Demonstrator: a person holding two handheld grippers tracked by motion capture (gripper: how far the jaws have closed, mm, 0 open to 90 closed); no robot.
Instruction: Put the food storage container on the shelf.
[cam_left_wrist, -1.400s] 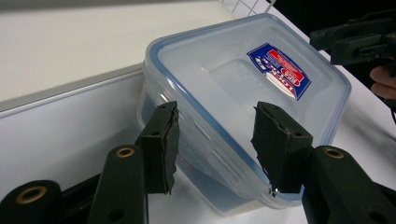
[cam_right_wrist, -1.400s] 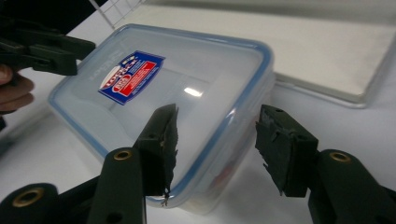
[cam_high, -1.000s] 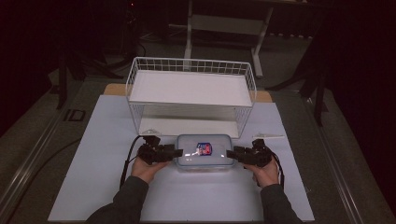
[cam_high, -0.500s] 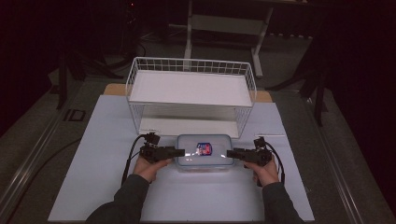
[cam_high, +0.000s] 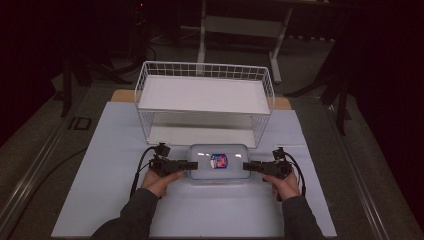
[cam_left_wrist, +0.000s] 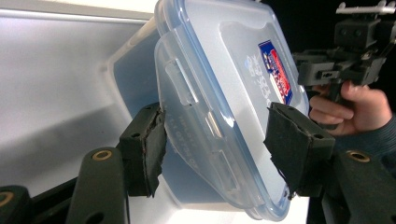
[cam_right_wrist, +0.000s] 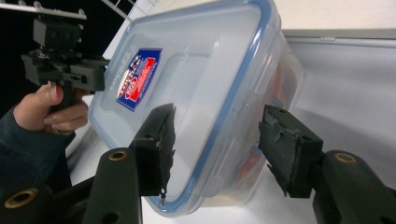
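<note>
A clear plastic container (cam_high: 220, 162) with a blue-rimmed snap lid and a red-and-blue label lies on the white mat, just in front of the wire rack. My left gripper (cam_high: 192, 164) reaches in at its left end. In the left gripper view both pads press on the container (cam_left_wrist: 224, 70), one on the lid and one on the wall under the rim; these jaws (cam_left_wrist: 219, 144) have just been closing. My right gripper (cam_high: 247, 166) straddles the right end, also just closing. One of its pads lies on the lid (cam_right_wrist: 201, 70); the other (cam_right_wrist: 287, 149) stands just off the wall.
A white two-level wire rack (cam_high: 200, 94) stands right behind the container, its lower shelf open toward me. The white mat (cam_high: 115, 150) covers the table, with bare room to the left, right and front. Dark floor and table legs lie beyond.
Both hands stay at the container's two ends and the container has not shifted. The right hand has edged slightly.
</note>
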